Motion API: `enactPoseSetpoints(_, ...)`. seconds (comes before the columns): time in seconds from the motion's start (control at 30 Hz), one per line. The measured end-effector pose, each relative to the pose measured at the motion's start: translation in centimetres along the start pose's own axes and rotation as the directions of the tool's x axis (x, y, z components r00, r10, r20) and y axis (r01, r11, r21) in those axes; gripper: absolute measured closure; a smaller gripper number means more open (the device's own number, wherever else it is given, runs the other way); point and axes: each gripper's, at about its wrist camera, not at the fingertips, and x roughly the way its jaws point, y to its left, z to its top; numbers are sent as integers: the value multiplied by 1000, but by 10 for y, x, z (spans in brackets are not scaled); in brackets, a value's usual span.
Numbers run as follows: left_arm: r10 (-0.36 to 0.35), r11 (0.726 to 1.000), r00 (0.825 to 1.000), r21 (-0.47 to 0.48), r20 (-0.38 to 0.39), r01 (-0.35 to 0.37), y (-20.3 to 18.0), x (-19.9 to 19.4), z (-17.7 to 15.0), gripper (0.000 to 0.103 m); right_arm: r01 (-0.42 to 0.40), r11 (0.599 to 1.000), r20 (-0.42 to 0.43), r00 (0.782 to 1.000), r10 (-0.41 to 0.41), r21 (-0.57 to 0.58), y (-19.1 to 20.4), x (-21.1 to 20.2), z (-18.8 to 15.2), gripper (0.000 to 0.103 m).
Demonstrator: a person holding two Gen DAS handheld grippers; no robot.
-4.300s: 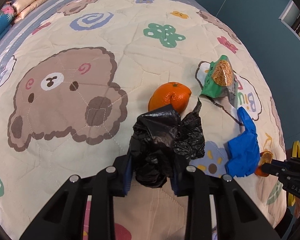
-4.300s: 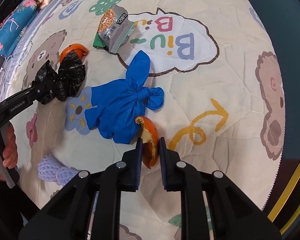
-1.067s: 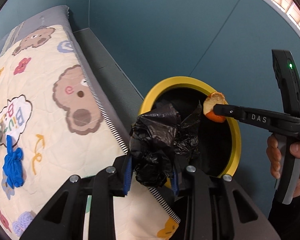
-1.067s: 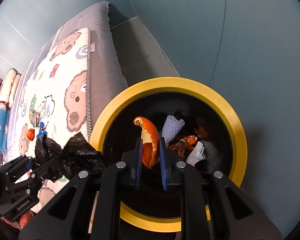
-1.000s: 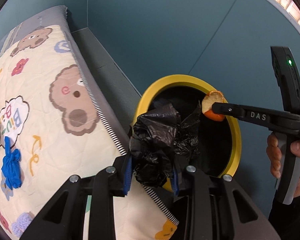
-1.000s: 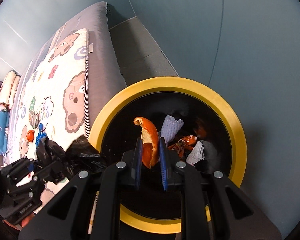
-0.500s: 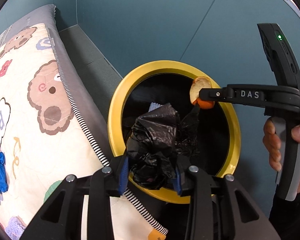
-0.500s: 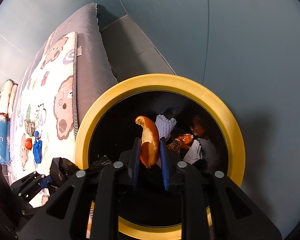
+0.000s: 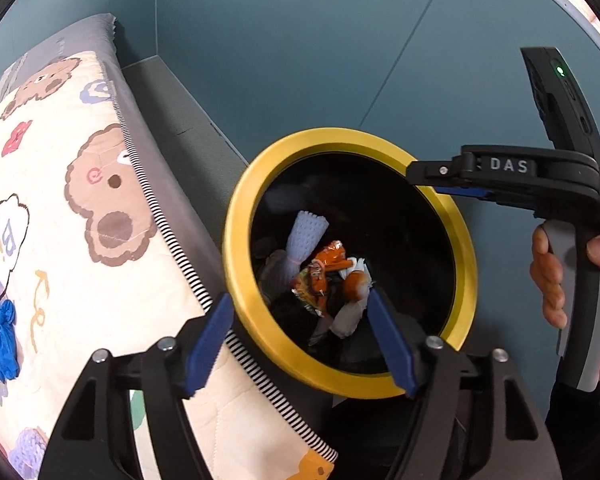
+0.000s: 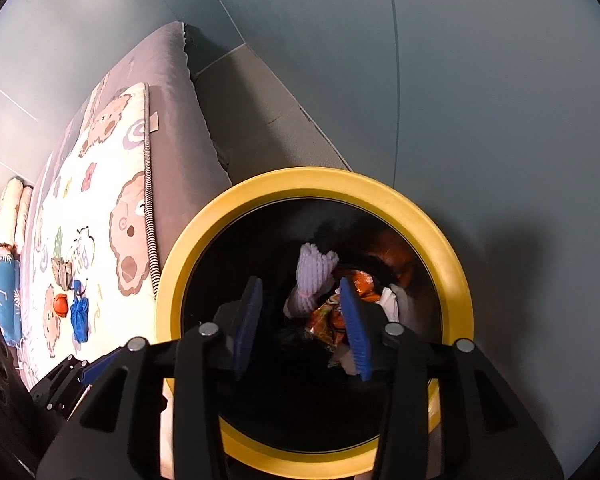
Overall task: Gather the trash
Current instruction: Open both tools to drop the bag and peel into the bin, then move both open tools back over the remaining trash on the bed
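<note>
A black bin with a yellow rim (image 9: 236,248) (image 10: 456,280) stands beside the bed. My left gripper (image 9: 300,312) hangs over its near edge, jaws opening, nothing between them. My right gripper (image 10: 300,300) is above the bin's mouth, jaws opening and empty too; in the left wrist view it reaches in from the right (image 9: 424,178), held by a hand (image 9: 556,280). Inside the bin lie a lilac foam net (image 9: 306,236) (image 10: 314,268), orange wrappers and peel (image 9: 324,268) (image 10: 360,280), and white scraps. The black bag is not clearly visible among the dark contents.
The bear-print quilt (image 9: 60,220) (image 10: 100,200) covers the bed to the left. On it lie a knotted blue glove (image 9: 0,332) (image 10: 79,316), an orange (image 10: 60,304) and a snack packet (image 10: 62,270). A lilac item (image 9: 28,452) sits near the quilt's corner. Teal wall behind.
Both grippers have let go over the bin: the black bag has left my left jaws and the orange peel my right jaws. Both jaws stand wider apart.
</note>
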Motion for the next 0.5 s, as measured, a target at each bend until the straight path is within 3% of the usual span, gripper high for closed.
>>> enactPoseSetpoints(0.2,30,999,999,-26,12,-29,23,-8,-1,23,-7,1000,-13,1000,7,-15,11,1,-4,50)
enactPoseSetpoints(0.5,59,992,998,-111,40,-54,74,-29,-8,21,-25,998,-31,999,23,-52,40,1,-12,44)
